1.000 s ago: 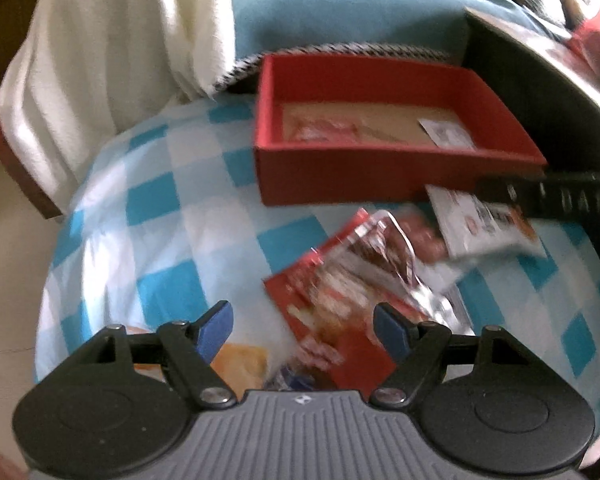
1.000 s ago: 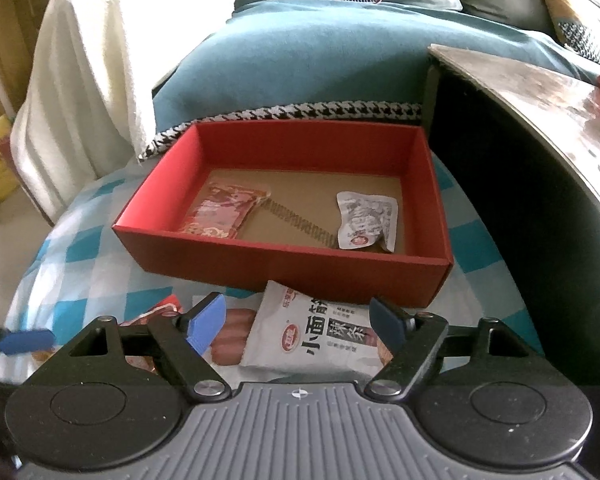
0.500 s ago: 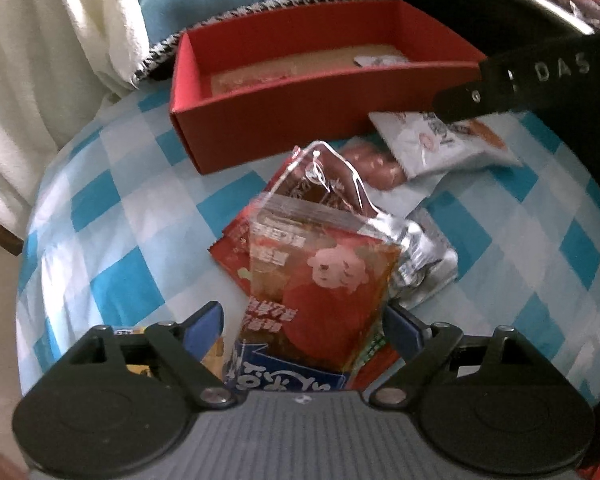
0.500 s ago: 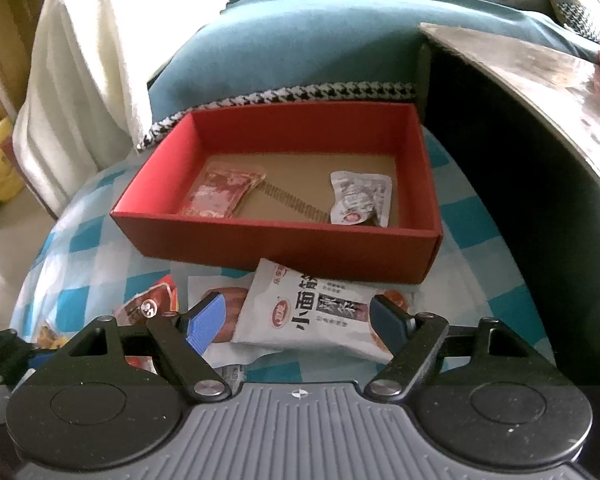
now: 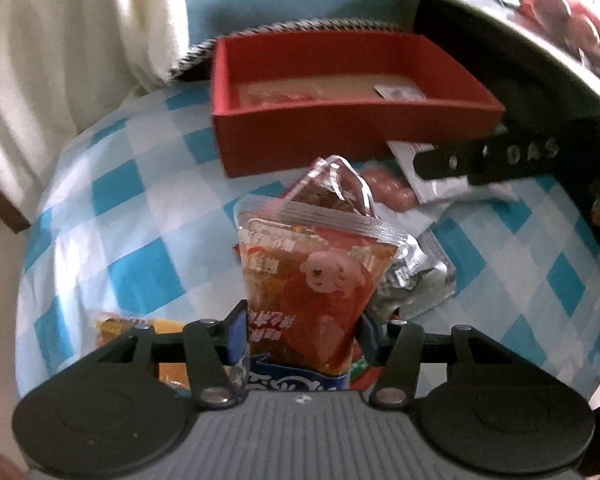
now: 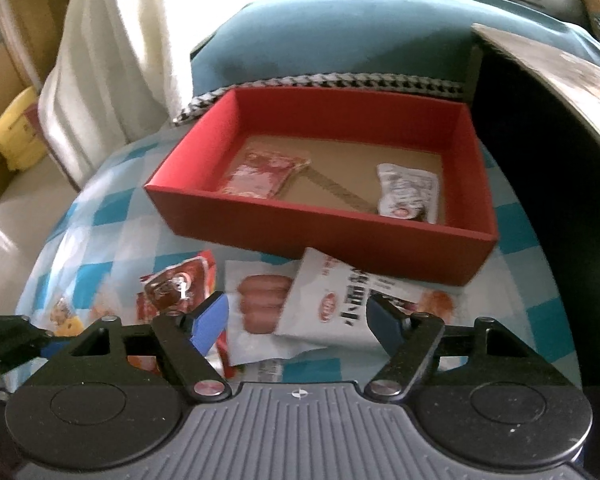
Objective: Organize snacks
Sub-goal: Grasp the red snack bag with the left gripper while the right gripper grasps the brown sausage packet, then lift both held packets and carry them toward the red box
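While my left gripper [image 5: 302, 338] closes, its blue pads sit right against both sides of a red snack pouch [image 5: 314, 280], pinching it so it stands up over the pile. My right gripper [image 6: 298, 322] is spread wide and closing a little, with nothing pinched between its pads. Under it lie a white noodle packet [image 6: 340, 300] and a clear sausage pack [image 6: 260, 308], touching each other on the blue checked cloth [image 5: 112, 216]. The red box [image 6: 320, 236] sits just behind them. Inside it are a red packet [image 6: 260, 174] on the left and a white packet [image 6: 408, 192] on the right.
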`<state>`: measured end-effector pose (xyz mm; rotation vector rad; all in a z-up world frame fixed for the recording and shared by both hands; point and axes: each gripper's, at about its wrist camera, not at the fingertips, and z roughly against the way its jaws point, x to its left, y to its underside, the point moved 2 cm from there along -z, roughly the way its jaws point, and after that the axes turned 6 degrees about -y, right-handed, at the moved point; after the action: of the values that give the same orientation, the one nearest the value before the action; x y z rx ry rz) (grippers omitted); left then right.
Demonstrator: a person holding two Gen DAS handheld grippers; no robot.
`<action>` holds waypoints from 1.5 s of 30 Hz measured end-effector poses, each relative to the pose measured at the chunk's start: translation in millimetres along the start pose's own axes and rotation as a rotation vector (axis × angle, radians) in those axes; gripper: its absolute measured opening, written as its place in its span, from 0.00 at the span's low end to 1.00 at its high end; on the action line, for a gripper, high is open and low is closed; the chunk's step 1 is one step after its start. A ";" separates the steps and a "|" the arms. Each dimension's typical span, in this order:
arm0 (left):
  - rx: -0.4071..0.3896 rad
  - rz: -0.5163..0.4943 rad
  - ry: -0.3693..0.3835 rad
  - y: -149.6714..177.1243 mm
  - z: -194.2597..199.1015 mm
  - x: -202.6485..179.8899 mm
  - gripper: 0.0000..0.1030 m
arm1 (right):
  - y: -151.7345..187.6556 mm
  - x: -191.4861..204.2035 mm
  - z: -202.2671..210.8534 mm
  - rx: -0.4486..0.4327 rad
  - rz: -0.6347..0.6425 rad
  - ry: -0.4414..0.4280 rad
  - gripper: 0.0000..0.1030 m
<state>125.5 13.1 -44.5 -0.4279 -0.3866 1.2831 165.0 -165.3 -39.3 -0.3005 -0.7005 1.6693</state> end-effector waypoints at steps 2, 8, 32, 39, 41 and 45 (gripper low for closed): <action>-0.007 0.029 0.000 2.4 4.7 9.8 0.46 | -1.2 7.7 -3.7 0.007 0.015 -0.014 0.79; 0.007 0.110 -0.002 5.3 6.1 34.1 0.46 | 0.5 41.3 -28.1 0.070 0.091 -0.048 0.79; 0.144 -0.049 -0.084 27.2 -23.7 15.0 0.48 | 26.4 58.5 -41.0 0.161 0.228 -0.047 0.65; 0.115 -0.007 -0.024 20.7 -10.6 10.8 0.44 | 26.9 37.5 -25.0 0.171 0.130 -0.093 0.43; 0.099 -0.012 -0.014 19.6 -6.0 7.6 0.44 | 28.9 30.3 -16.7 0.160 0.102 -0.094 0.43; 0.079 -0.008 0.034 16.8 1.3 2.7 0.44 | 34.0 12.2 1.1 0.122 0.022 -0.082 0.43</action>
<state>111.7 19.6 -51.9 -0.3806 -0.3077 1.2777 134.4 -156.5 -56.5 -0.1540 -0.6545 1.7457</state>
